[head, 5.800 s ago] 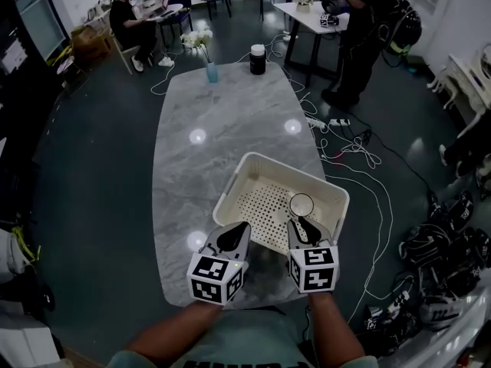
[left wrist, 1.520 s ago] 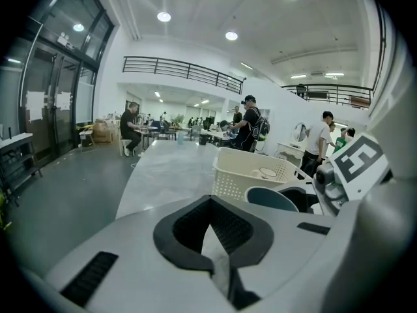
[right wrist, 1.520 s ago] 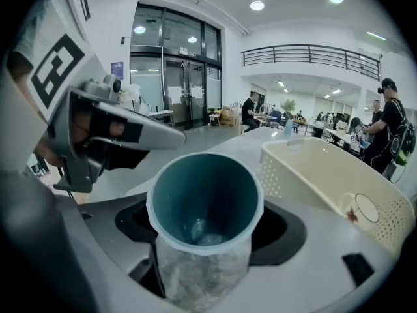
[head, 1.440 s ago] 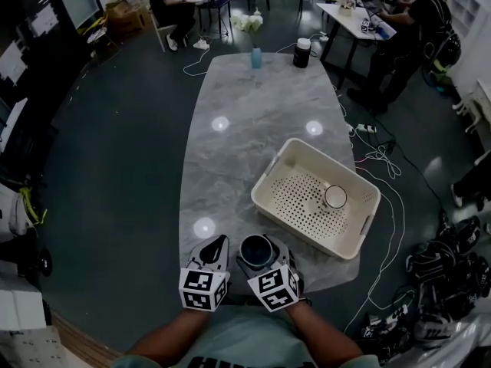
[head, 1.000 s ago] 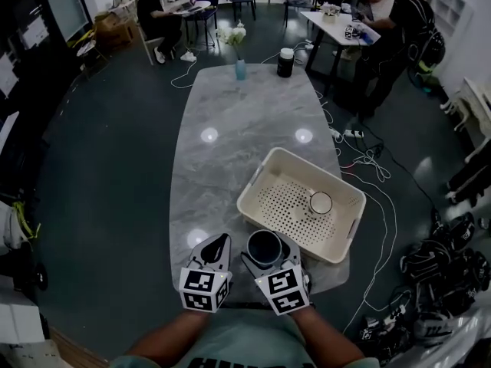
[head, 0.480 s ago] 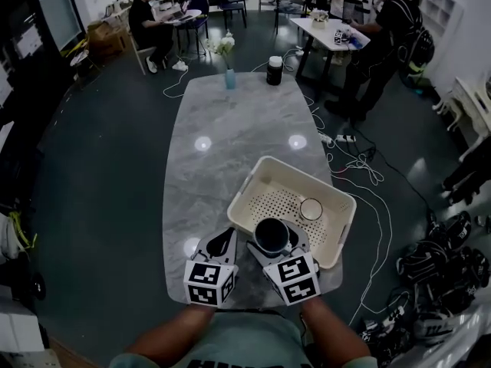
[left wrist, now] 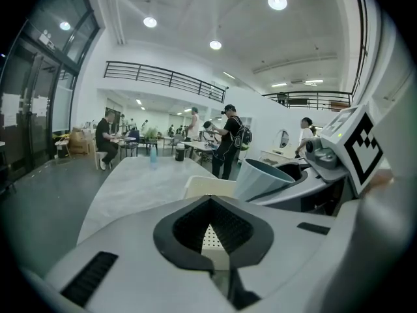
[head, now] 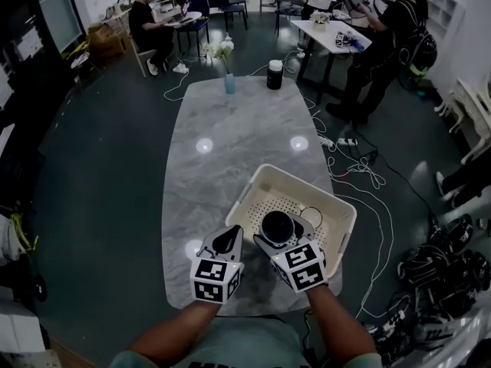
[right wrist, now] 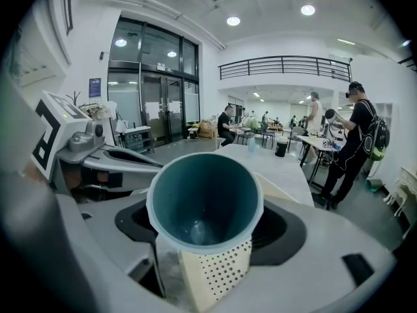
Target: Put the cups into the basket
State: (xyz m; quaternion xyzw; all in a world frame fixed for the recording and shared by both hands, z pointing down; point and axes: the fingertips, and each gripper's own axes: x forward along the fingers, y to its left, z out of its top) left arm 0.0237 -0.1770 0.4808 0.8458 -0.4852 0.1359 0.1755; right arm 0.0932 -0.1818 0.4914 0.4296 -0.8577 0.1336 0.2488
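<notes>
The right gripper (head: 282,242) clamps a dark cup (head: 276,225) upright over the near end of the basket (head: 244,194), seemingly ready to lower it beside 1 white cup (head: 311,217) inside. The left gripper (head: 229,238), closed and empty, hovers just beside the basket.

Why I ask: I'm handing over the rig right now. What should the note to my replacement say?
Right gripper: shut on the teal cup, held upright over the near part of the basket.
Left gripper: shut, empty, beside the right one.
Done: one white cup already sits in the basket.
Left: lower the teal cup into the basket and release it.
</notes>
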